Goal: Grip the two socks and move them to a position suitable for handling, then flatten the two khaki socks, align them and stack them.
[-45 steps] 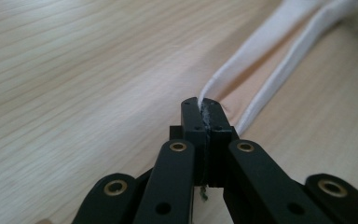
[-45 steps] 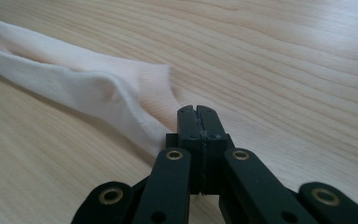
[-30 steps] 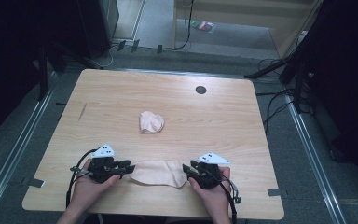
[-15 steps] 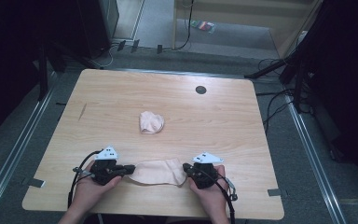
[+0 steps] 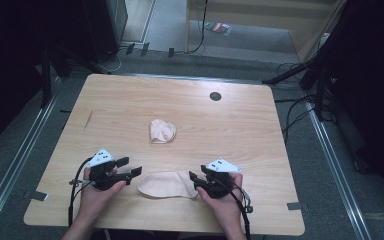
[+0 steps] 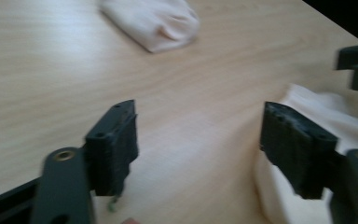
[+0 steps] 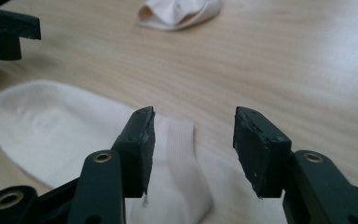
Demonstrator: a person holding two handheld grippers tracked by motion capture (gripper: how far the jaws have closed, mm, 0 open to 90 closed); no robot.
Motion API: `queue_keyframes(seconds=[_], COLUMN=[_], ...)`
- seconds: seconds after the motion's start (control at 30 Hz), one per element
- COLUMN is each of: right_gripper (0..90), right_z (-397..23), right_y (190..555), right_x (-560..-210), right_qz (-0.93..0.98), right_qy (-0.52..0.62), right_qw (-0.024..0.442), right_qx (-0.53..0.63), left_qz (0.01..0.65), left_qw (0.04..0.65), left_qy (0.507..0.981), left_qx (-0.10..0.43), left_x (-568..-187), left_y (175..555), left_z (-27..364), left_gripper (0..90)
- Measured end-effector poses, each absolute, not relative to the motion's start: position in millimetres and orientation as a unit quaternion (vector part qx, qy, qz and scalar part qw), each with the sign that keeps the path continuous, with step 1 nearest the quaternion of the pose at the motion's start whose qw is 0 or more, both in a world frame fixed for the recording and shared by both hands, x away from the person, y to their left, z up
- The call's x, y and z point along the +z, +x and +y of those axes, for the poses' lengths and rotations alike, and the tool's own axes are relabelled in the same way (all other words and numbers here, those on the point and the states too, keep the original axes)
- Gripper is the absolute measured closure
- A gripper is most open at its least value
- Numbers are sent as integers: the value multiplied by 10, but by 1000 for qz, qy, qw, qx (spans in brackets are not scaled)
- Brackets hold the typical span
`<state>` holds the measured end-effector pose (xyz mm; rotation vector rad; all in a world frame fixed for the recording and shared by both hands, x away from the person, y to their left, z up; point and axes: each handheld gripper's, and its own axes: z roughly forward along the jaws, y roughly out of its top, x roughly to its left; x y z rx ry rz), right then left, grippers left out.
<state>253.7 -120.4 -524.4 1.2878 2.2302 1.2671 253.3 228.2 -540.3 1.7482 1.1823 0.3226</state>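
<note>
The high view looks forward and down from above the surface's (image 5: 260, 130) near edge; both gripper views sit low and close, sharing the flat sock (image 5: 167, 184) (image 6: 307, 140) (image 7: 51, 135).

A light wooden tabletop (image 5: 260, 130) with a small round black grommet hole (image 5: 215, 96) near its far edge stands on grey carpet floor (image 5: 330, 165), black cables (image 5: 292, 107) trailing alongside, colourful packet (image 5: 219, 27) beyond.

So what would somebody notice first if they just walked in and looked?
Probably the flat sock lying at the near edge of the wooden table, right between two hands. The left gripper and right gripper sit at its two ends with jaws that have just been opening, nothing pinched in them. A second, bunched-up sock lies alone mid-table.
</note>
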Motion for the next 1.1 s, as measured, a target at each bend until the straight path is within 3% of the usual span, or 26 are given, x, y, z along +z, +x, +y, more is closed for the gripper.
queue_keyframes(seconds=[0.2, 0.43, 0.83, 1.1], right_gripper=[500, 536, 575, 593], right_z=[-1023, -697, -322, -179], right_y=[2785, 3217, 3971, 4230], right_x=[-4996, -4889, -5040, -5155], right_qz=[756, 769, 791, 784], right_qy=[441, 428, 443, 471], right_qw=[145, 155, 131, 114], right_qx=[461, 448, 401, 389], left_qz=[506, 516, 520, 525], left_qw=[477, 471, 469, 467], left_qy=[693, 689, 687, 686], left_qx=[187, 194, 193, 189], left_x=[-5447, -5506, -5511, -5512], left_y=[2641, 2665, 2661, 2672], left_z=[2402, 2379, 2366, 2376], left_gripper=[186, 187, 197, 203])
